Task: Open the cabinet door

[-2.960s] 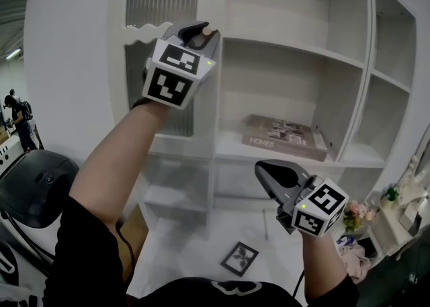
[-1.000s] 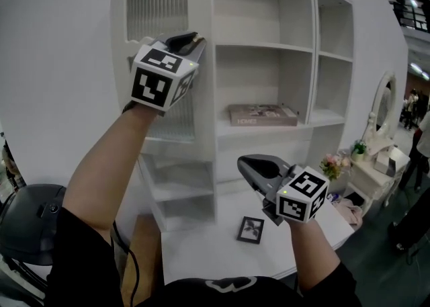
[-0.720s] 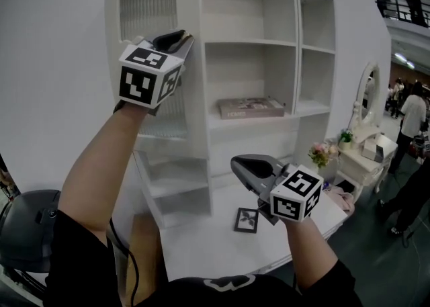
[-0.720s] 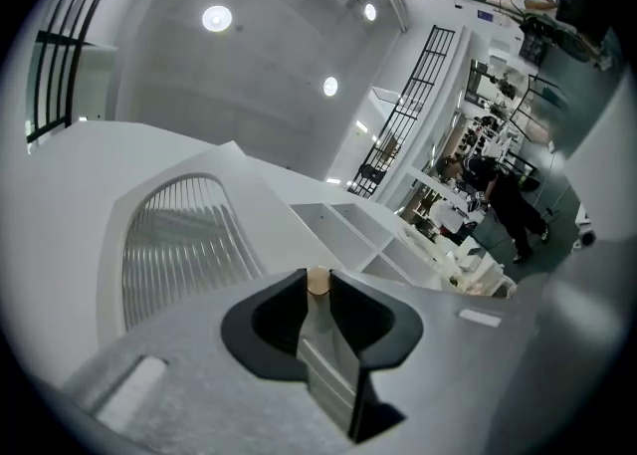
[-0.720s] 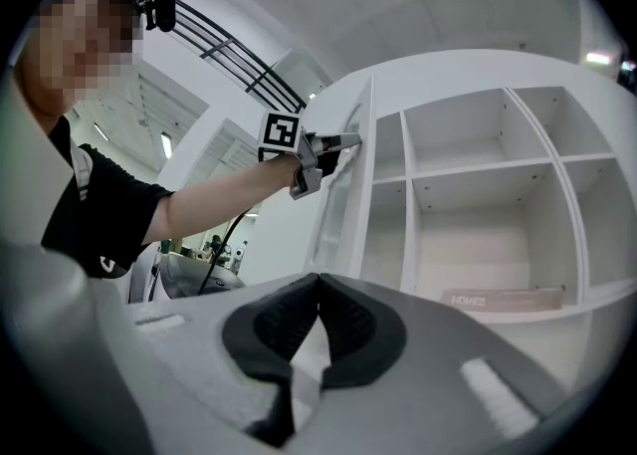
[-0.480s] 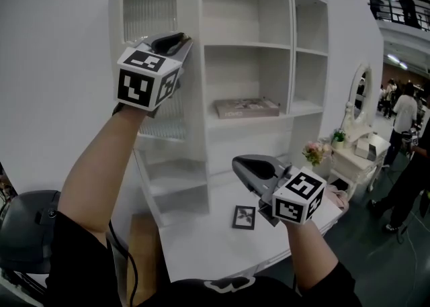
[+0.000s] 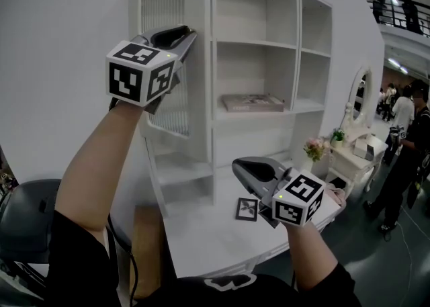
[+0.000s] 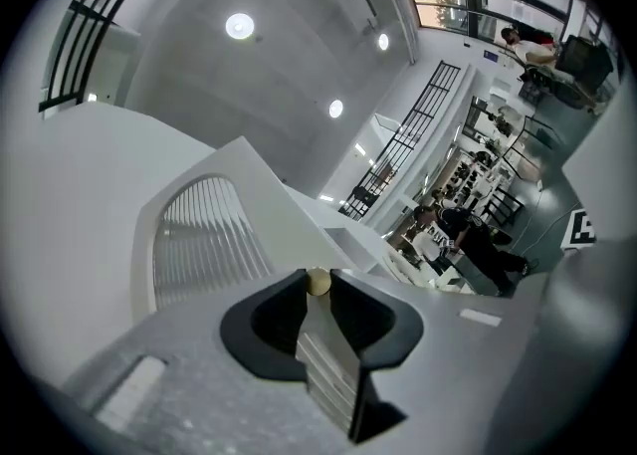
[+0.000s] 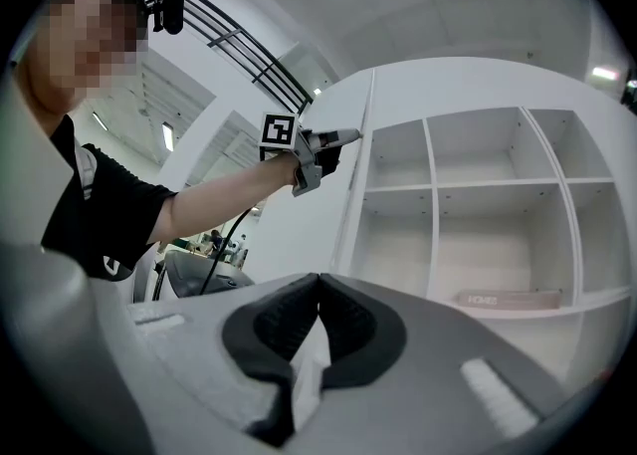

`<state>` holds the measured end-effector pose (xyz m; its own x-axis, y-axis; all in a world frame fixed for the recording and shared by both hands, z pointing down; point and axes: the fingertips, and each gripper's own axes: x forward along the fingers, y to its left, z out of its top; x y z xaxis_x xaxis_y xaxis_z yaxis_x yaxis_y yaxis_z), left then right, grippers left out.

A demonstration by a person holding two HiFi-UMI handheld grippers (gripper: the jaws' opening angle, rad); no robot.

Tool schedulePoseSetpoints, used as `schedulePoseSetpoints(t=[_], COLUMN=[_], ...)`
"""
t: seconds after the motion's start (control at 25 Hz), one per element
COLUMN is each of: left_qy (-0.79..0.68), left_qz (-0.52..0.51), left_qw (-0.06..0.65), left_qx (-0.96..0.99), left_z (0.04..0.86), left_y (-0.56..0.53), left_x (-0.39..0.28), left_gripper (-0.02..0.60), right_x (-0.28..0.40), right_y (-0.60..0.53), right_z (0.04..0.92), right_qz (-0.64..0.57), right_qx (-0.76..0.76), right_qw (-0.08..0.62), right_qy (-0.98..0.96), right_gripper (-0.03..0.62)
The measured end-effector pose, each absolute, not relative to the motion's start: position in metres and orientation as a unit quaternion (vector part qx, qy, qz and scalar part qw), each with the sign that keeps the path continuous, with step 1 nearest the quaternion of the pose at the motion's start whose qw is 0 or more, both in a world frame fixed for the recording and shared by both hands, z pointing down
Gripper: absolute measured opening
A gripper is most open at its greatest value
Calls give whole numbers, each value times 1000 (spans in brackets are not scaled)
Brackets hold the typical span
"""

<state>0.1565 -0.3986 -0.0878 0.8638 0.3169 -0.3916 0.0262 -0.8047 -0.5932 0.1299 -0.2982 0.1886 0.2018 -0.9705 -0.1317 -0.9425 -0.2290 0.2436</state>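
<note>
The white cabinet door [image 7: 165,70], with an arched ribbed-glass panel, stands swung out from the shelf unit [image 7: 259,44]. My left gripper [image 7: 191,31] is raised at the door's free edge. In the left gripper view a small beige knob [image 8: 318,283] is pinched between the jaw tips, beside the ribbed panel [image 8: 204,239]. The jaws have just eased open a little with the knob still between them. My right gripper [image 7: 238,163] hangs low in front of the desk, shut, with nothing in it. The right gripper view shows my left gripper [image 9: 346,133] at the door's edge [image 9: 351,206].
A book [image 7: 252,102] lies on a middle shelf. A small picture frame [image 7: 246,208] lies on the white desk [image 7: 201,238]. Flowers [image 7: 314,148] and an oval mirror [image 7: 358,94] stand at the right, with people [image 7: 406,144] beyond. A dark chair [image 7: 27,211] is at the left.
The door has swung further out from the shelves with my left gripper on its knob, moving left. My right gripper has kept low in front of the desk.
</note>
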Motion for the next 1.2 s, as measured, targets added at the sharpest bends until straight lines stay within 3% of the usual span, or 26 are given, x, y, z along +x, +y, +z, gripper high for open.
schedulePoseSetpoints(t=[1.2], left_qy=[-148], left_qz=[252], left_qw=[144], left_qx=[-945], left_z=[-82], left_y=[-511], left_x=[19], left_gripper=[102], right_x=[31], right_y=[-354], right_z=[228], right_qz=[-108], right_qx=[725], right_qw=[51], right_qy=[-678], right_gripper=[3])
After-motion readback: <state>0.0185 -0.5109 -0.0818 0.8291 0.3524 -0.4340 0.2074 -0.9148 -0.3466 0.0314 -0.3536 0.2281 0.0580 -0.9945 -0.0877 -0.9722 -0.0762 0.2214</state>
